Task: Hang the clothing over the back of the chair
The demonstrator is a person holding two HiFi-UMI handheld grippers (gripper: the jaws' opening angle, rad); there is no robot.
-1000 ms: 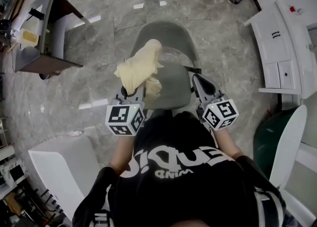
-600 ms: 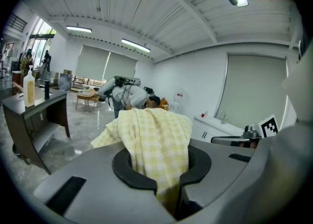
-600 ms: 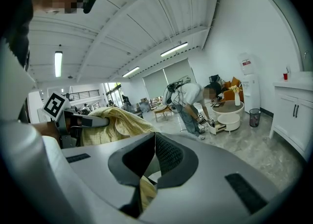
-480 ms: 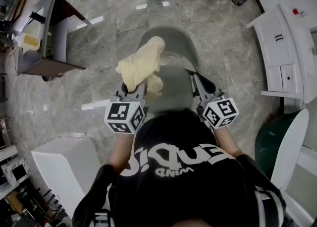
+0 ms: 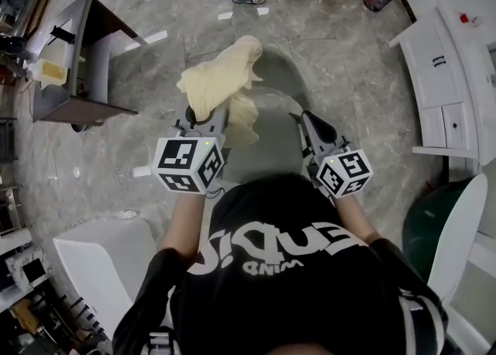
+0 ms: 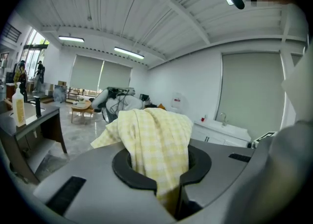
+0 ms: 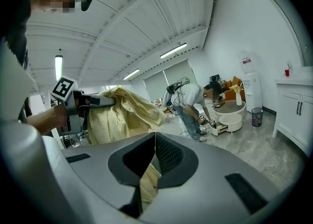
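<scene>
Cloth up over the chair, not hung yet.
My left claw is clamped on the bunched yellow cloth, holding it above the seat, near the chair's back. Draping it over that back is all still to do. My right claw is closed and looks empty. I can't place a yellow sliver low in its gap, and the cloth hides the back's left edge.

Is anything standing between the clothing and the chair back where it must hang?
Nothing visible does. The clothing hangs from the left gripper near the chair back, whose rim is bare. The right gripper is shut and empty over the seat, off that path.
</scene>
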